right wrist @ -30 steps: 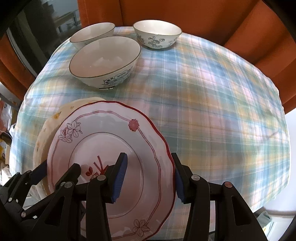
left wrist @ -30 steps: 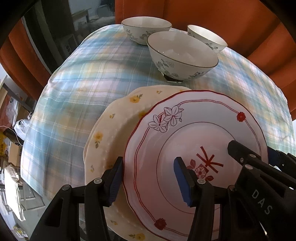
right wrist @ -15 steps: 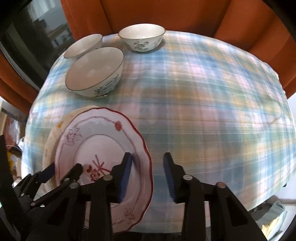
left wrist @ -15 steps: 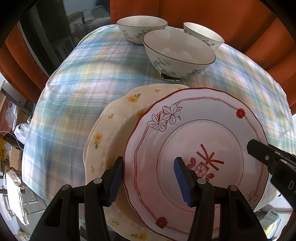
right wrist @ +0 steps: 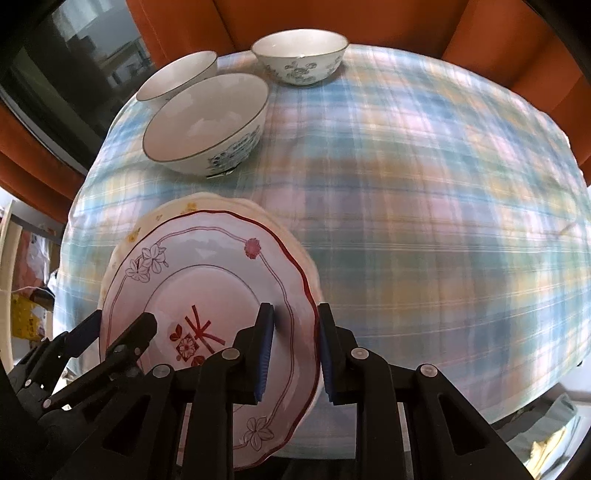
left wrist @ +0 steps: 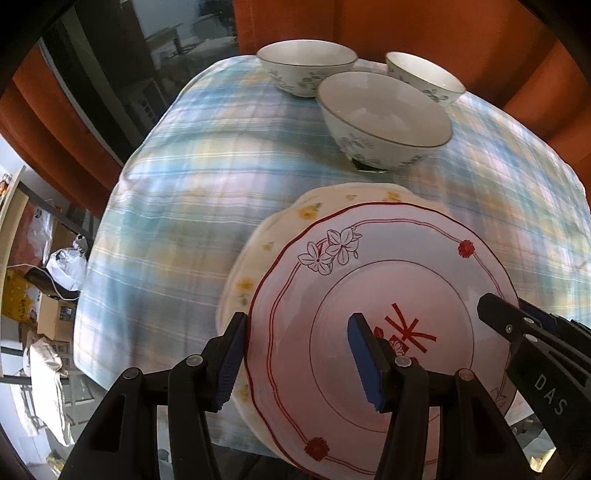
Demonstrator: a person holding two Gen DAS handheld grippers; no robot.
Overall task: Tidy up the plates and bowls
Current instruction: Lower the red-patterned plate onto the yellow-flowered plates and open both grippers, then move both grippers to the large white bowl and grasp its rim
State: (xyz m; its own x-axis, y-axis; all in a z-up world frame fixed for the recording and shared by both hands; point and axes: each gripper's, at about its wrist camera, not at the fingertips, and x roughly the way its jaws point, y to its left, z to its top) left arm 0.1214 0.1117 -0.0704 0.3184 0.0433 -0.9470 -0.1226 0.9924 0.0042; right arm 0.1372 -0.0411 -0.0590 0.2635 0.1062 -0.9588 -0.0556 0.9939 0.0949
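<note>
Tablecloth (left wrist: 207,192) in blue, yellow and pink plaid covers the table, draped over its near edge. Orange curtains (right wrist: 388,18) hang behind the far side; a dark window (left wrist: 140,66) shows at far left. Clutter off the left edge in the left wrist view: boxes (left wrist: 55,317), a white bag (left wrist: 66,262), a yellow package.

Three bowls sit at the far left of the cloth, close together. Big bowl (right wrist: 207,122) nearest, blue floral print on its side. Second bowl (right wrist: 177,75) just behind it to the left. Third bowl (right wrist: 299,55) behind to the right, slightly apart.

Two plates at the near edge, stacked. Red-rimmed plate (left wrist: 384,291) on top, with flower outlines and a red motif in the well. Cream plate (left wrist: 258,266) with yellow flowers underneath, showing along the left and far sides. Both overhang the table edge toward the cameras.

Left gripper (left wrist: 295,360): jaws wide, straddling the left rim of the red-rimmed plate, one finger outside, one over the well. Pads apart from the rim; no grip.

Right gripper (right wrist: 293,352): jaws narrow, one pad above and one outside the right rim of the stack. Whether the pads actually press the rim, cannot tell.

Each gripper shows in the other's view, at opposite sides of the plates. Nothing lies between plates and bowls but bare cloth.
</note>
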